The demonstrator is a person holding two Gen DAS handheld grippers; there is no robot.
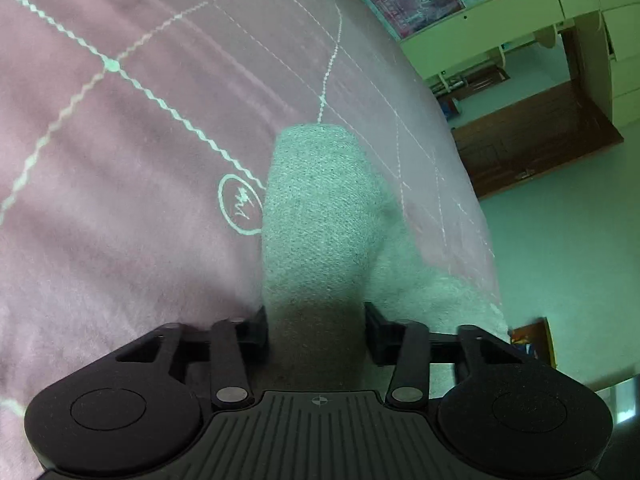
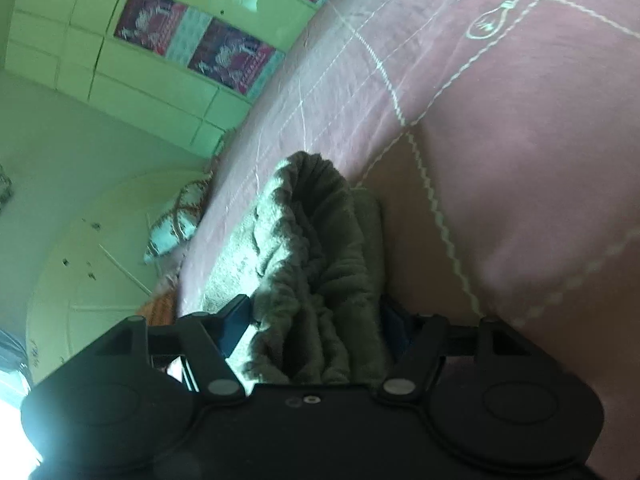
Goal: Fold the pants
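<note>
The grey pants point(image 1: 316, 200) lie on a pink quilted bedspread point(image 1: 120, 160). In the left wrist view a smooth folded length of them runs away from me, and my left gripper point(image 1: 316, 320) is shut on its near end, with cloth filling the gap between the fingers. In the right wrist view the ribbed, gathered waistband of the pants point(image 2: 312, 216) stands bunched up between the fingers of my right gripper point(image 2: 318, 320), which is shut on that thick bundle. More grey cloth spreads flat to the left of it on the bedspread point(image 2: 520, 160).
The bed's edge curves down the right of the left wrist view, with pale floor point(image 1: 560, 240) and a dark wooden door point(image 1: 532, 136) beyond. A patterned pillow point(image 2: 176, 220) lies at the bed's edge in the right wrist view. Posters point(image 2: 200, 40) hang on white cabinets.
</note>
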